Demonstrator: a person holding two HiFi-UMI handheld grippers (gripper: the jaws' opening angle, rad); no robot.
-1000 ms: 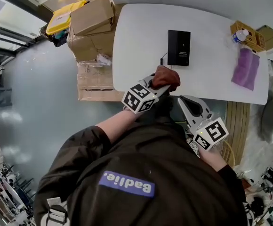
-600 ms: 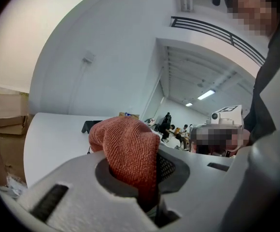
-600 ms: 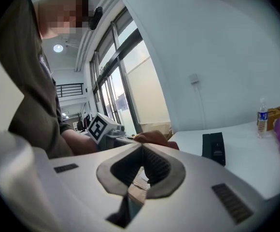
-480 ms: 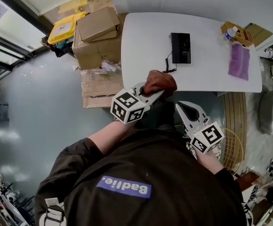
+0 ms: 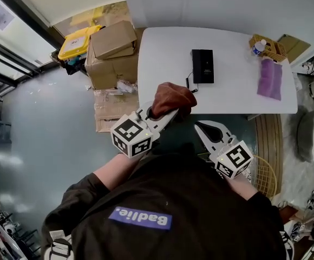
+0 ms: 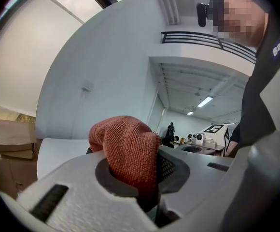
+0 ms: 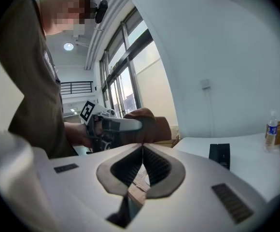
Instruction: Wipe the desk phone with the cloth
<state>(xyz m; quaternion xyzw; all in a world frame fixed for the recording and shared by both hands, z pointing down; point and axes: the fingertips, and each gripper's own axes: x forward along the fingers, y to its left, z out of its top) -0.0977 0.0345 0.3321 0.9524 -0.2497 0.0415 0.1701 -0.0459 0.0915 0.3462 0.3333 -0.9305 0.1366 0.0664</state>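
White table (image 5: 162,53), rounded corners, standing on grey floor (image 5: 48,129). On top: black desk phone (image 5: 202,66) flat near middle, cord (image 5: 188,83) at near-left corner; purple cloth (image 5: 270,78) spread toward right end, well apart from phone; yellow basket (image 5: 269,46) at far right corner, just beyond cloth. On floor beside left end: stacked cardboard boxes (image 5: 113,42), yellow box (image 5: 77,41) next to them, flattened cardboard (image 5: 109,110) nearer. Slatted wooden panel (image 5: 265,140) on floor by right end.

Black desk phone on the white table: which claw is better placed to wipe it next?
Left. The left claw grips the rust-red terry cloth, closer to the black desk phone; the right claw is shut and empty.
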